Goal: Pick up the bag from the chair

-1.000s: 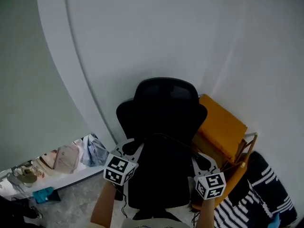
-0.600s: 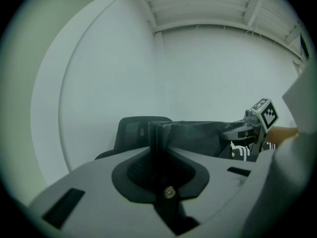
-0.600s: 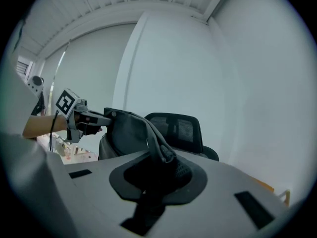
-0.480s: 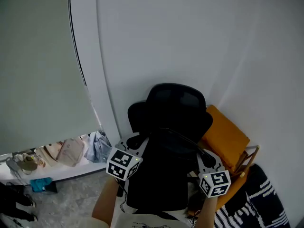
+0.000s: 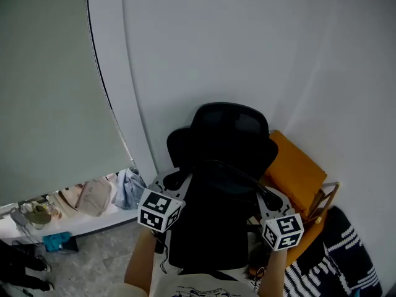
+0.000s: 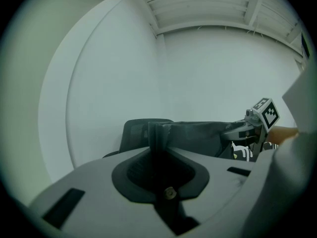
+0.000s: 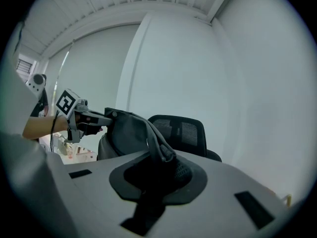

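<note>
— How's the left claw (image 6: pixel 157 133)?
— Pinched shut on the edge of the black bag (image 6: pixel 198 135).
— And the right claw (image 7: pixel 158 152)?
— Closed tight on the bag's strap (image 7: pixel 156 142). The bag hangs stretched between the two claws.
— What's beyond them?
— The black chair (image 5: pixel 226 129), its backrest just behind the bag. Off to the right claw's right, an orange folding chair (image 5: pixel 296 169); farthest, the white wall (image 5: pixel 247 42).

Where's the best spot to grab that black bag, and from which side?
Grip the bag by its top edge, one end each, from the near side. It is soft and hangs limp, so pinching both ends keeps it spread. The left gripper and right gripper are clamped there.
</note>
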The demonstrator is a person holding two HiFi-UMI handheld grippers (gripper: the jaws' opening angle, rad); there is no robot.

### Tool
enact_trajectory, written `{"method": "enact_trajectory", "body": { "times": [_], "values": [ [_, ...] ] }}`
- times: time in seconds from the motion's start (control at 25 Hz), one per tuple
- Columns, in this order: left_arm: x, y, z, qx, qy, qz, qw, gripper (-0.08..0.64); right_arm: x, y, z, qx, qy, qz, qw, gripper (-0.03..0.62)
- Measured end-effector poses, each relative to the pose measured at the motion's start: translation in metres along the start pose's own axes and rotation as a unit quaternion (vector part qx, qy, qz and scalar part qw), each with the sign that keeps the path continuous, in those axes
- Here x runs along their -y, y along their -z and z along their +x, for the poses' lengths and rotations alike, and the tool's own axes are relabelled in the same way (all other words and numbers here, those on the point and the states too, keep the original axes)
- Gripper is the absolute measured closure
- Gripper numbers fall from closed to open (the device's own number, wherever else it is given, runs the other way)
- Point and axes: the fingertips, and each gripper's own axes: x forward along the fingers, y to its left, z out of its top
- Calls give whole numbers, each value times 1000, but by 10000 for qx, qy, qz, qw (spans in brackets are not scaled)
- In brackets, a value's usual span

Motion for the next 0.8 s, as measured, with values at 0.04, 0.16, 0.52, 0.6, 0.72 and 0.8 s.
{"method": "enact_trajectory", "body": {
  "times": [0.04,0.16,0.52,0.6,0.72,0.8],
  "values": [
    [1,1,0,4,-2,-2,10000,506,0,1,0,-2,-1,-4,10000,529],
    [0,2,0,-2,-3,-2,10000,506,0,1,1,-4,13,-16,10000,529],
    [0,1,0,2,-13,44,10000,506,0,0,1,18,24,-32,10000,529],
    [0,2,-1,8,-15,45,10000,506,-1,0,0,21,25,-42,10000,529],
    [0,1,0,13,-15,52,10000,506,-1,0,-1,10,32,-33,10000,529],
    [0,2,0,6,-25,48,10000,506,-2,0,-1,-3,36,-31,10000,529]
  ]
}}
